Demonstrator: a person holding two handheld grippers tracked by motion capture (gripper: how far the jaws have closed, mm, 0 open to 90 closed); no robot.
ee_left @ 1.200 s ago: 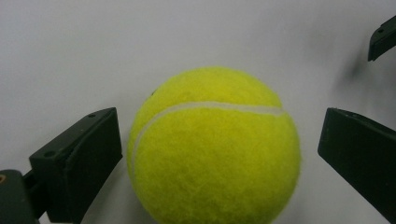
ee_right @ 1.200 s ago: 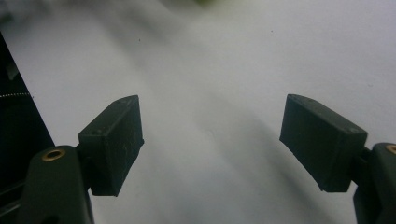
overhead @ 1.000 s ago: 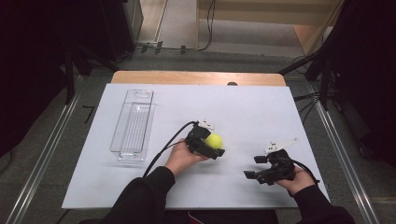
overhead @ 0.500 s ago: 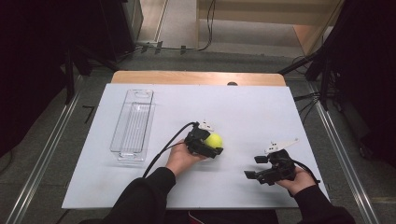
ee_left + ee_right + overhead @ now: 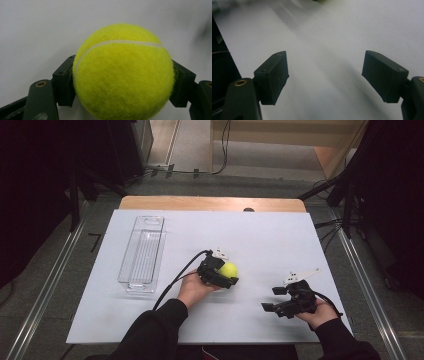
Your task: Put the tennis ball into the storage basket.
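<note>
A yellow tennis ball (image 5: 229,269) lies near the middle of the white table top (image 5: 280,240). My left gripper (image 5: 231,275) reaches it from the left, and its jaws have just been closing onto it. In the left gripper view the ball (image 5: 123,72) sits between the two black pads (image 5: 63,85), which press on its sides, so the left gripper (image 5: 122,86) is shut on it. My right gripper (image 5: 272,299) rests at the front right of the table, well apart from the ball. In its own view the right gripper (image 5: 330,77) stands open over bare table.
A clear plastic tray (image 5: 142,252) stands lengthwise at the left of the table with nothing in it. A wooden strip (image 5: 210,203) runs along the table's far edge. Metal rails (image 5: 45,285) and dark floor flank both sides.
The left jaws have drawn in against the tennis ball. Both hands and the ball stay where they were.
</note>
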